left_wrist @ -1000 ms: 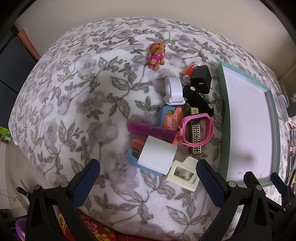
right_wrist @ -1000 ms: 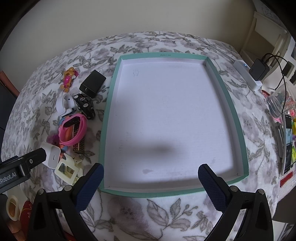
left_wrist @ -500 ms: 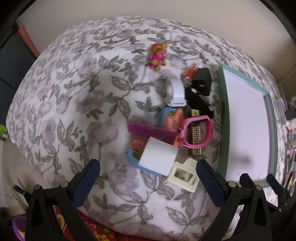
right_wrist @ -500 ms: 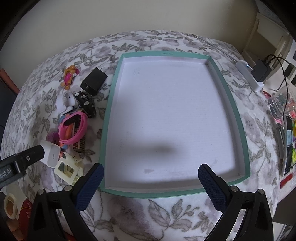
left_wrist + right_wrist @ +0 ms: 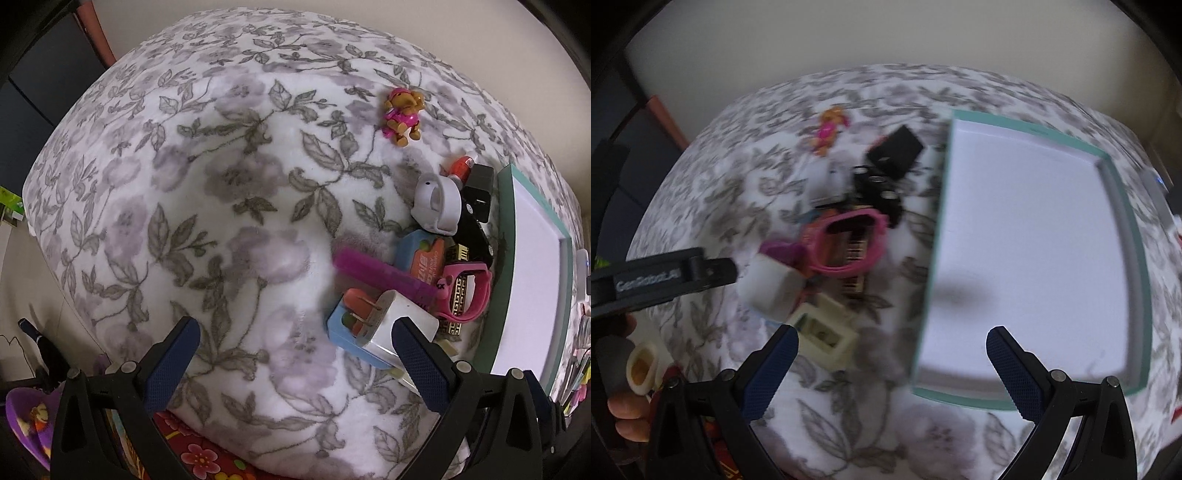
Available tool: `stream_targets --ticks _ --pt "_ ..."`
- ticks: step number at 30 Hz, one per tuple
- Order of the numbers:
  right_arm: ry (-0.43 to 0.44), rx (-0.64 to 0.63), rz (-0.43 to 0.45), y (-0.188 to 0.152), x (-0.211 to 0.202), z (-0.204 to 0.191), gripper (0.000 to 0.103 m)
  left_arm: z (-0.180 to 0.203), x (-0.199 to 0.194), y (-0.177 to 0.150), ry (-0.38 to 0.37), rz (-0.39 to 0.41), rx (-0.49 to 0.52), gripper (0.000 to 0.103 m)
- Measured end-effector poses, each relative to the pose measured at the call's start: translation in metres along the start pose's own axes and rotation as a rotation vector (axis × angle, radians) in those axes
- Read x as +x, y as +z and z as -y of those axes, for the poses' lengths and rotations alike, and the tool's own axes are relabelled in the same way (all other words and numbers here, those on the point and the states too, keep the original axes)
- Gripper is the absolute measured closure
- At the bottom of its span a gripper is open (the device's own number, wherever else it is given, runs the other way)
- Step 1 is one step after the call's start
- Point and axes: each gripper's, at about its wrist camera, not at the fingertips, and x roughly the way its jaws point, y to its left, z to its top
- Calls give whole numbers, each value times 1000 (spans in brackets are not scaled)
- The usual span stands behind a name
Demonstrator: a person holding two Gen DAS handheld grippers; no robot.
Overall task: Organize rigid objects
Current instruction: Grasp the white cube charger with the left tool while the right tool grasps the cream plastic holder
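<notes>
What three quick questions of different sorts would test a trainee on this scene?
1. True or false: the teal-rimmed white tray already holds an item.
2. Which lies farthest from the pile? A) pink watch band B) small pink-and-brown toy figure C) white plug-in charger cube
3. Fill in: both the left gripper and the right gripper are ____.

Key: 1 false; 2 B; 3 open.

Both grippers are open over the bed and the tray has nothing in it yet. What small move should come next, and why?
Probably ease the open left gripper right and forward to straddle the white plug-in charger block. It is the nearest piece atop the pile, beside the teal-rimmed white tray; the right view is motion-blurred.
</notes>
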Motion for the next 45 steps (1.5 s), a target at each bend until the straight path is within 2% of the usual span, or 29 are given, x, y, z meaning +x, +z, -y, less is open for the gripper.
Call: stream_targets --ticks 11,17,28,34,37,38,39,41,45 --pt "74 -131 -38 -4 18 -31 11 16 1 1 -36 -2 62 0" --pt "87 -159 -70 -3 32 -37 16 28 2 1 -96 -12 96 0" --pt "140 -103 -97 2 49 -29 21 45 20 2 -89 -59 139 1" --pt "146 -97 -91 0 48 -29 21 59 28 4 -106 -65 156 19" --pt "154 -97 -91 0 45 -27 21 64 29 3 -118 -63 162 32" --pt "167 -97 -91 -1 44 -27 27 65 31 3 -120 -63 164 39" --pt "194 -89 -97 -1 44 -26 35 65 32 3 -124 -67 165 41" --pt "213 -78 -102 -1 43 -26 40 68 32 1 -122 -66 170 41" --pt "207 -67 -102 -2 40 -24 41 70 29 0 -123 -71 174 41"
